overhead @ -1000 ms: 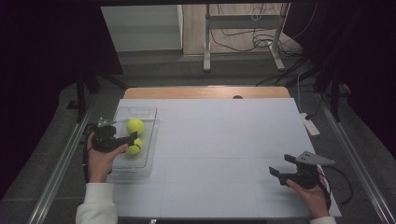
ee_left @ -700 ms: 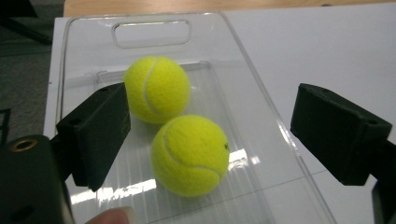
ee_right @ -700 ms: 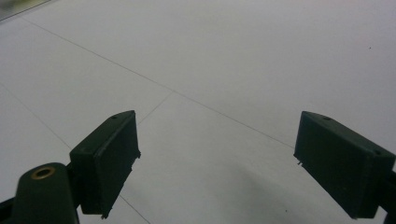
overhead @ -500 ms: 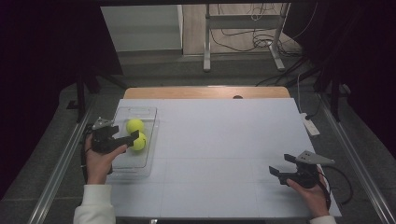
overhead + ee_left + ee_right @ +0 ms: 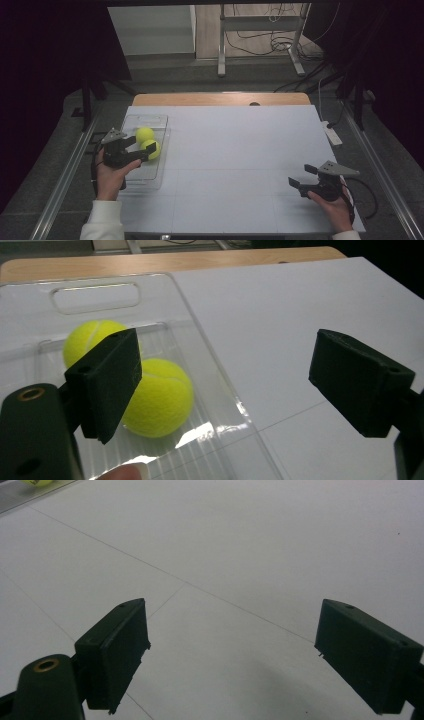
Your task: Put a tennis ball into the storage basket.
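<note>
Two yellow tennis balls (image 5: pixel 144 134) (image 5: pixel 151 148) lie in a clear plastic tray (image 5: pixel 150 175) at the table's left. My left gripper (image 5: pixel 139 151) hovers over the tray. Its jaws have just been closing a little but still stand wide apart (image 5: pixel 225 360), with nothing between the pads. The nearer ball (image 5: pixel 160 397) shows partly behind its left jaw, and the farther ball (image 5: pixel 90 340) sits beyond it. My right gripper (image 5: pixel 301 176) rests low over the bare white table near the front right, open (image 5: pixel 230 645) and empty.
The tray's far end has a handle cutout (image 5: pixel 95 296). The white tabletop (image 5: pixel 240 150) stretches between the two hands, with a wooden strip (image 5: pixel 220 98) along its far edge. A white power strip (image 5: pixel 332 134) lies off the right side.
The left hand has shifted slightly over the tray. The nearer ball now sits a bit farther right and back in the tray. The right hand has not moved.
</note>
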Demonstrator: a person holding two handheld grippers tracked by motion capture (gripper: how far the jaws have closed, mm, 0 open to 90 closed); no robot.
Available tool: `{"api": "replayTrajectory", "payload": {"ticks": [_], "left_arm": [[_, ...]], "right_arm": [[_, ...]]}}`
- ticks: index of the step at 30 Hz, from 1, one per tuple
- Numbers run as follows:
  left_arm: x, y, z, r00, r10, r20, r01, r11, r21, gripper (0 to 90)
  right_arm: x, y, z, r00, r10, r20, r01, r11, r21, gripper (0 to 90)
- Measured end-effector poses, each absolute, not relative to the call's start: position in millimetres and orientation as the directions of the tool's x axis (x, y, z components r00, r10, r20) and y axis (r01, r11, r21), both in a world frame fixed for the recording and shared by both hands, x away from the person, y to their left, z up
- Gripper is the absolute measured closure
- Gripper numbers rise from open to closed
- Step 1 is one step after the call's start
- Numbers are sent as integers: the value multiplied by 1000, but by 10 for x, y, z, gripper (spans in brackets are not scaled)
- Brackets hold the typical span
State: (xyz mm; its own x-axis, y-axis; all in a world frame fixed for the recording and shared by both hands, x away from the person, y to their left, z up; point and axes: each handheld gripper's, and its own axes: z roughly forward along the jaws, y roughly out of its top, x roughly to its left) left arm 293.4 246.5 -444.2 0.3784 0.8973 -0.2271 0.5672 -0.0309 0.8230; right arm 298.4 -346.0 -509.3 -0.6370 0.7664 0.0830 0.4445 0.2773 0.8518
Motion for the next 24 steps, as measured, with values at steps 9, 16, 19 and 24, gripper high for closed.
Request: {"api": "replayTrajectory", "payload": {"ticks": [9, 16, 19, 24], "left_arm": [[2876, 2229, -4478, 448, 870, -207, 546, -82, 834, 140], [2802, 2064, -4540, 507, 841, -189, 523, -125, 843, 139], [2751, 1980, -4597, 531, 828, -180, 516, -147, 844, 138], [2680, 1883, -4685, 552, 818, -162, 512, -179, 840, 134]], "right_arm": [[2948, -3467, -5078, -645, 759, 90, 439, 272, 856, 138], [2918, -3508, -5056, -636, 766, 100, 439, 252, 863, 139], [2910, -3495, -5056, -637, 765, 96, 438, 256, 862, 139], [2892, -3494, -5055, -638, 763, 98, 439, 256, 861, 139]]}}
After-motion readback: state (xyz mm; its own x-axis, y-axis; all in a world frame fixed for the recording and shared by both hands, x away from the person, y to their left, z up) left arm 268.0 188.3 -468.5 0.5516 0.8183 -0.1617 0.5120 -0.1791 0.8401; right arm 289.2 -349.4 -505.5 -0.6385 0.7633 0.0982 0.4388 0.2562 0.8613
